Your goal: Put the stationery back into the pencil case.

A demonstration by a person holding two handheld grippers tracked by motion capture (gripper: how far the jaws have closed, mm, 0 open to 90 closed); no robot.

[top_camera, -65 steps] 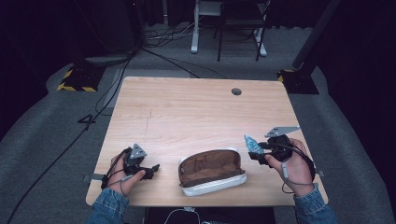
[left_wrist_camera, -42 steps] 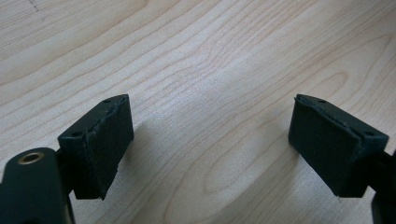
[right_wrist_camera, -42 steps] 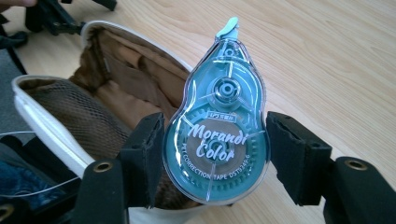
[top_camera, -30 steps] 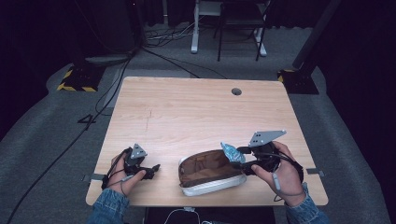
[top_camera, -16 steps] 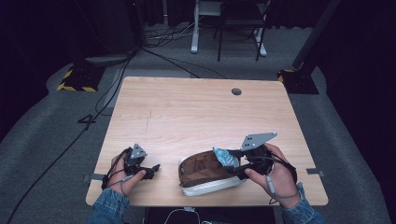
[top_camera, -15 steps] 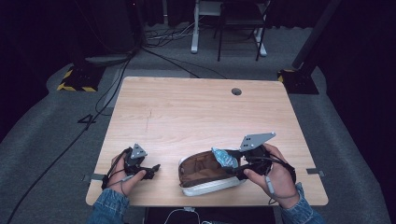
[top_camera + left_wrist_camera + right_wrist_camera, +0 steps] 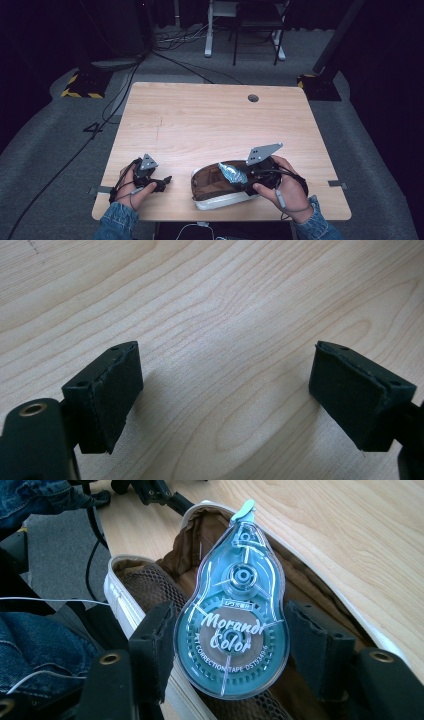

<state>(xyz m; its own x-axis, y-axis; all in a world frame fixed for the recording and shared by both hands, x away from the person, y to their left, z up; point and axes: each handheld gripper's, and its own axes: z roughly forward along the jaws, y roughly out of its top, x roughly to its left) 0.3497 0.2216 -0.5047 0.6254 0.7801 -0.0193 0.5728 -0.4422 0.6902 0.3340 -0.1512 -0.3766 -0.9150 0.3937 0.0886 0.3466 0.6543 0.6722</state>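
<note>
Right claw (image 7: 246, 179) clamped on the correction tape dispenser (image 7: 232, 605), jaws on its wide end, tip forward, so it can drop into the open pencil case (image 7: 207, 187) below, at 6 o'clock on the counter (image 7: 210, 120). Left claw (image 7: 162, 182), 7 o'clock, spread wide, empty, parked low. Light woodgrain; dark room, grey carpet, cables.

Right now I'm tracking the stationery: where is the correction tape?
The correction tape sits between the right claw's jaws, above the open brown pencil case at the table's near edge in the high view.
</note>
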